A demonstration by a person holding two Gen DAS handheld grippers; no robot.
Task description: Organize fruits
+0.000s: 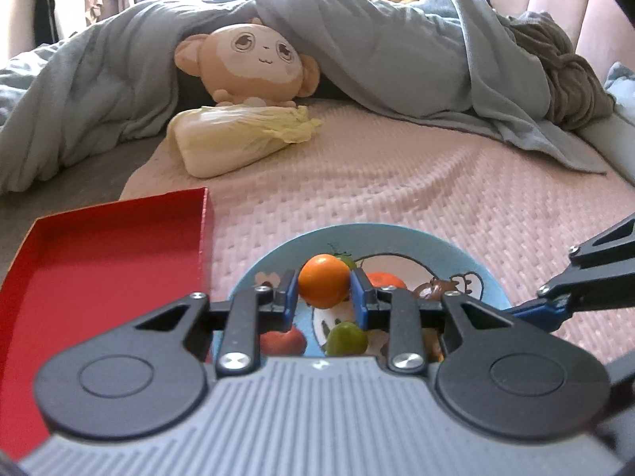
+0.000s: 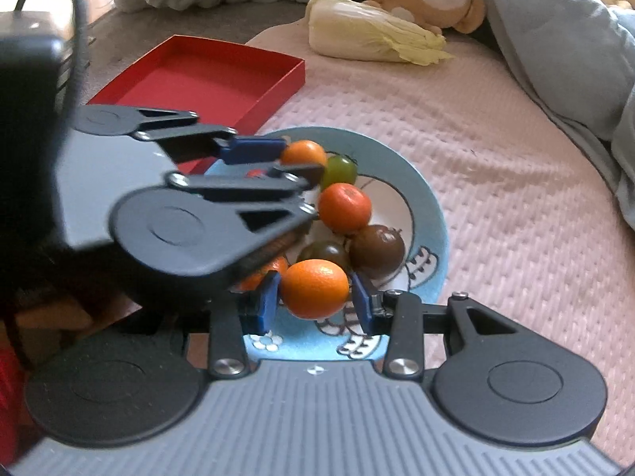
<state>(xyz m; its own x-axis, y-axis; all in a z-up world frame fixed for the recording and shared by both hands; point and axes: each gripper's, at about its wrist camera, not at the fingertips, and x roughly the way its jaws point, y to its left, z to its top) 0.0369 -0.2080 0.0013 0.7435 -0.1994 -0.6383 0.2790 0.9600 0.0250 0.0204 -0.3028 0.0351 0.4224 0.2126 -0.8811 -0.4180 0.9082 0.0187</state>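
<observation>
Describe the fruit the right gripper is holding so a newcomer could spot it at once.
Start at the round blue cartoon plate on the pink bedspread, right of the red box. At the plate's near edge, the right gripper is shut on an orange between its blue pads. Unlike the loose fruit behind it, it is clamped, and it is larger than the orange in the left gripper.

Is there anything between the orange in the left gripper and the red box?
Nothing visible. The small round orange sits clamped in the left gripper above the blue cartoon plate. The shallow red cardboard box lies open right beside the plate.
</observation>
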